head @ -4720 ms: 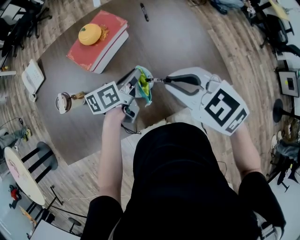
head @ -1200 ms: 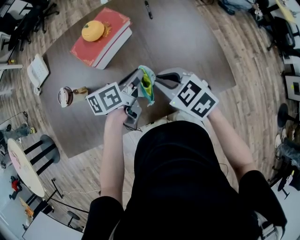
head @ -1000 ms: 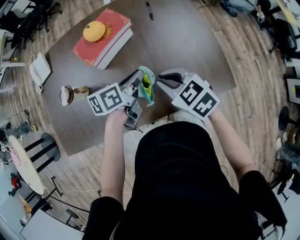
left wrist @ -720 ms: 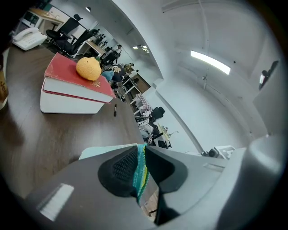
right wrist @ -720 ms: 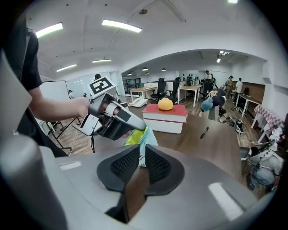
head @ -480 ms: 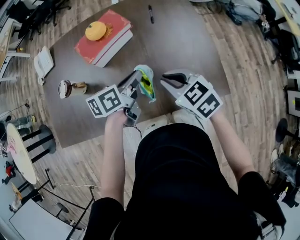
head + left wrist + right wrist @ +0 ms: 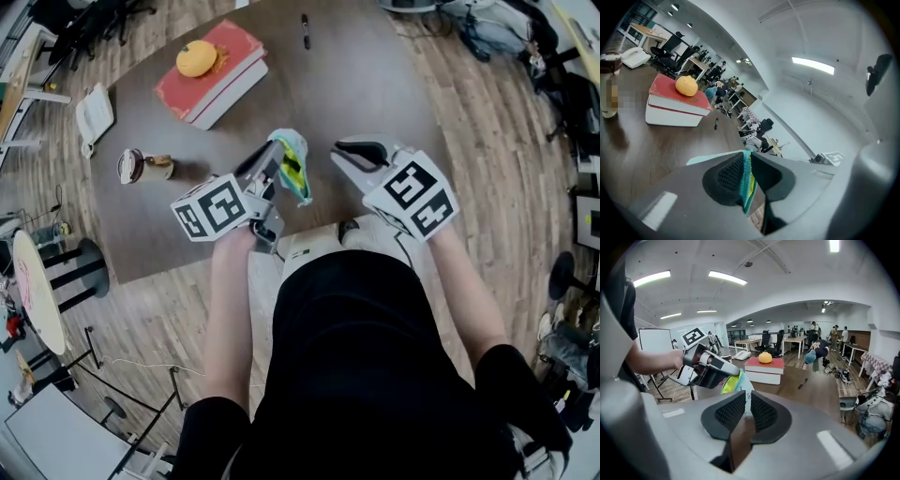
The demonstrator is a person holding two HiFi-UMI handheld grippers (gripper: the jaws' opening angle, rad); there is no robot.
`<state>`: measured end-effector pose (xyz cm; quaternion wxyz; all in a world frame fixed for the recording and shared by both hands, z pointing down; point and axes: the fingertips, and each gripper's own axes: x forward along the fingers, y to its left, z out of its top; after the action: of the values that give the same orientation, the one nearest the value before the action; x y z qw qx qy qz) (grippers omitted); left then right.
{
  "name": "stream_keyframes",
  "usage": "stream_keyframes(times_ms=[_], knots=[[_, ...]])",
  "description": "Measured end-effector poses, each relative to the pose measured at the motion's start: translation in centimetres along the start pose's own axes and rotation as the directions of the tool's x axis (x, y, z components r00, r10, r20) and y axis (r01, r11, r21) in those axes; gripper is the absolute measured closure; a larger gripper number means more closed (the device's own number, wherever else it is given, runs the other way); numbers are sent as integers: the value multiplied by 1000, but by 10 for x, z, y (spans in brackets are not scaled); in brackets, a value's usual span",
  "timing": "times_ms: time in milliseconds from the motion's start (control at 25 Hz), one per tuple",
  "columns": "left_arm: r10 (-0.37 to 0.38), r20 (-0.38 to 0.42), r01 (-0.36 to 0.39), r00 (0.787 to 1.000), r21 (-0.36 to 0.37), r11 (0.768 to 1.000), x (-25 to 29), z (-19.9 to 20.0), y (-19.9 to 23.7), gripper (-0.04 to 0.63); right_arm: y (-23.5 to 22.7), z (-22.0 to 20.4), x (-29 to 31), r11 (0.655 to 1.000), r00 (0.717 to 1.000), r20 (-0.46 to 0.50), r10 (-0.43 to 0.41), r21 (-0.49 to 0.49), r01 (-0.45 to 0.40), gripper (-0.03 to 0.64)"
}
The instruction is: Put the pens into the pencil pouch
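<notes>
My left gripper (image 7: pixel 275 157) is shut on the rim of the pencil pouch (image 7: pixel 292 169), a pale teal bag with a yellow-green lining, held up above the table's near edge. In the left gripper view the teal fabric (image 7: pixel 748 183) sits pinched between the pads. To the pouch's right, apart from it, my right gripper (image 7: pixel 349 150) is shut with nothing in it. The right gripper view shows the pouch (image 7: pixel 737 379) ahead of the jaws, and the left gripper (image 7: pixel 705 367) holding it. One black pen (image 7: pixel 305 30) lies at the table's far edge.
A red book (image 7: pixel 217 75) with an orange round thing (image 7: pixel 197 58) on top lies at the far left of the brown table (image 7: pixel 366 84). A small cup (image 7: pixel 139 167) and a white device (image 7: pixel 94 114) sit at the left edge. Office chairs ring the table.
A few seconds ago the right gripper held a pen at the pouch's mouth; now it holds nothing. Over the last second it has drawn away to the right. The left gripper still grips the pouch.
</notes>
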<state>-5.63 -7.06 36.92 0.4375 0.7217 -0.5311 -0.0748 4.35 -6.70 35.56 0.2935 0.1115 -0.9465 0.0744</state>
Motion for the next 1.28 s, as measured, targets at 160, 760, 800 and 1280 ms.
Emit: stream_keyframes(times_ms=[160,760,800,1280], knots=[[3,29,-3,1000,12,1000,-7,-2,-7,551,-1,1,-8,1000,1000,27,-15,14,15,572],[23,130,-40,991,129,991,-46,-4,-42,551,5,23,-40,997,984,168,-64,49,56,601],[26,137,-45,990,138,989,-50,-4,-44,551,8,24,-41,997,983,174,-61,49,54,603],[34,181,-72,983,210,975,-71,-9,-60,554,26,35,-47,998,969,241,-53,57,40,607]])
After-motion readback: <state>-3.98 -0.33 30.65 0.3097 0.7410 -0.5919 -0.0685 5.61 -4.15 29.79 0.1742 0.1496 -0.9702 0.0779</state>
